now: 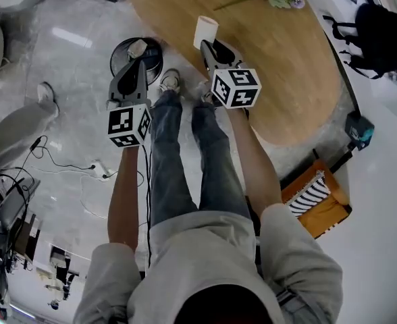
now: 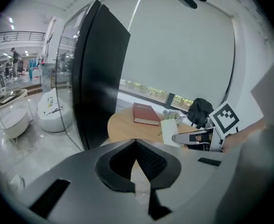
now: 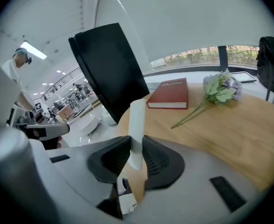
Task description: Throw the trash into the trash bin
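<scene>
Presently the right claw [image 1: 210, 44] clamps a white cup [image 1: 206, 29] at the desk's [image 1: 286, 66] left edge, the left claw [image 1: 139, 63] pressed together, empty, by the trash bin [image 1: 117, 54], red book [image 3: 170, 93] and flowers [image 3: 223, 88] far behind.

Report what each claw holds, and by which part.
Right claw pinches the white paper cup by its side wall. Left claw is shut, empty.

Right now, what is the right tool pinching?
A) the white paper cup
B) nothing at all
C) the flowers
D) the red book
A: the right tool has its jaws pressed on the wall of the white paper cup, while the red book and the flowers lie apart from it on the table.
</scene>
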The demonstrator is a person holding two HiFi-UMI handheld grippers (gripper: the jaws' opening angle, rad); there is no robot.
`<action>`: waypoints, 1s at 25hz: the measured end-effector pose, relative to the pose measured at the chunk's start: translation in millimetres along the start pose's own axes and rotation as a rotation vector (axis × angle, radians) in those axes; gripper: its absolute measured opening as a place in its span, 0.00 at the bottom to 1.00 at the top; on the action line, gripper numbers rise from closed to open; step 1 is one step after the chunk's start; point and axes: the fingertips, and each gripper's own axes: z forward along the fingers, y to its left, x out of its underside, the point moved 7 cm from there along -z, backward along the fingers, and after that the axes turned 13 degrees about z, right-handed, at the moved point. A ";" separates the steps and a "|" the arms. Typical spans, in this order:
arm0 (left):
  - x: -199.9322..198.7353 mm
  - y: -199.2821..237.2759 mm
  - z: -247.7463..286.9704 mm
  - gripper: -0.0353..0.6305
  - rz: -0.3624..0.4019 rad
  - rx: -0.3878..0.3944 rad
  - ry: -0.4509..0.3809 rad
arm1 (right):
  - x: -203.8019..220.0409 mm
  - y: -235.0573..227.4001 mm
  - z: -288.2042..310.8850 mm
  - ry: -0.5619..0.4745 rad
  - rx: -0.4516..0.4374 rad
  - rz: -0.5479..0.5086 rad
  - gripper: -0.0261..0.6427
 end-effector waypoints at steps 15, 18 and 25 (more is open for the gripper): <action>72.2 64.9 -109.7 0.08 -0.192 -0.309 -0.005 | 80.7 127.8 57.6 0.276 -0.240 -0.263 0.19; 83.4 70.9 -123.7 0.08 -0.216 -0.346 -0.008 | 95.6 140.0 66.5 0.310 -0.250 -0.318 0.20; 101.8 80.3 -147.7 0.08 -0.249 -0.389 -0.014 | 140.9 148.2 79.5 0.452 -0.245 -0.386 0.44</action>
